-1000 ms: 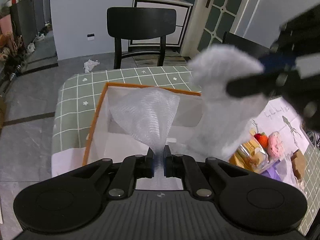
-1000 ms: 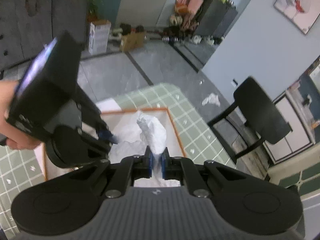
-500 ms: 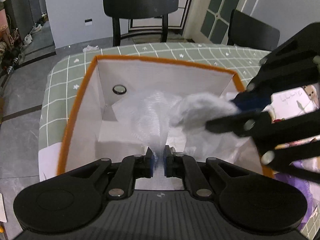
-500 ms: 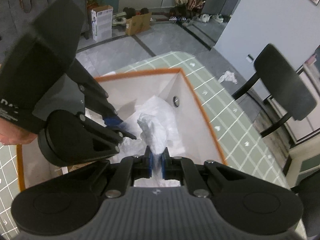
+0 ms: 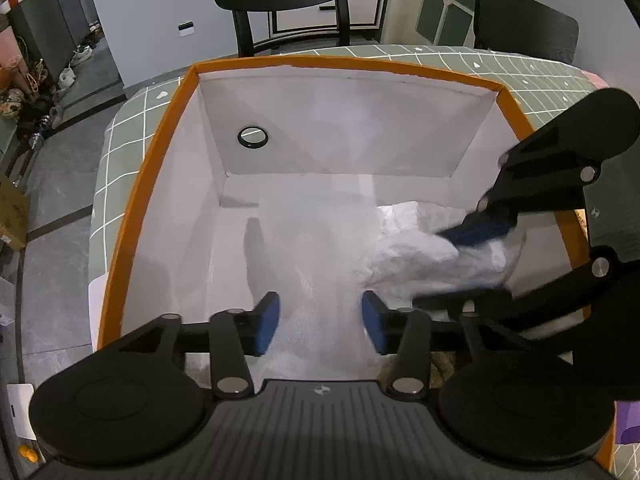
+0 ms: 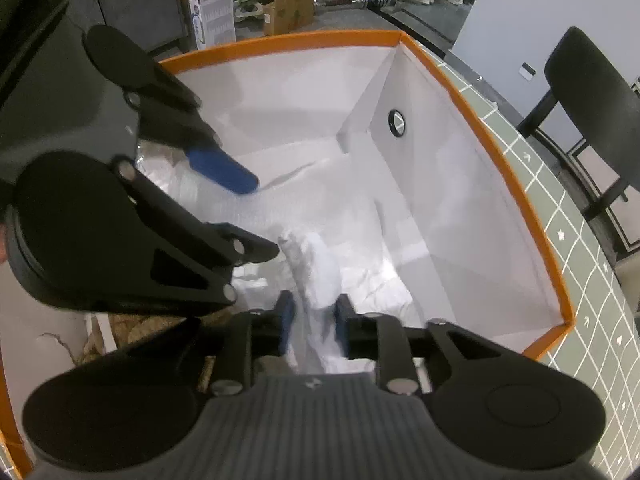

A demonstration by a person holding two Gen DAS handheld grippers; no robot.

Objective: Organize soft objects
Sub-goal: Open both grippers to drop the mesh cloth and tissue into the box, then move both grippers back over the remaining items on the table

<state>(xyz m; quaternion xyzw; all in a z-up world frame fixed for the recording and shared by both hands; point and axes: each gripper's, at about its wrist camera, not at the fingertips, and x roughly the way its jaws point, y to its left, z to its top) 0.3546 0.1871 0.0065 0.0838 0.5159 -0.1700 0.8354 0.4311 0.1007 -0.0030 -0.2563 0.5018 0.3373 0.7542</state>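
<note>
we have both grippers down inside the orange-rimmed box [image 5: 160, 152], which sits on the green checked tablecloth [image 5: 124, 136]. our left gripper [image 5: 320, 320] has its blue pads [image 5: 267, 322] spread wide, and the bubble wrap [image 5: 316, 264] lies loose between them on the box floor, no longer pinched. our right gripper [image 6: 312, 320] is only partly parted, with the white fluffy cloth [image 6: 316, 268] standing between its pads; we cannot tell for certain whether the pads grip it or merely touch it.

the main risk we see is with that cloth. if the pads are in contact and we lift the right gripper now, the fluffy fabric could cling and ride back up out of the box. opening wider before rising would guard against that.

the two grippers are also very close together, the right one's finger reaching across just beside the left one's pad in the left wrist view. pulling out carelessly could knock them together or hook the bubble wrap and drag it along.

the wrap is light and springy, so we judge it may bulge back up rather than lie flat, and a passing finger could flick it over the rim. the box itself looks light too, so a snag on its white inner wall [image 5: 344, 128] might shift it on the cloth.
</note>
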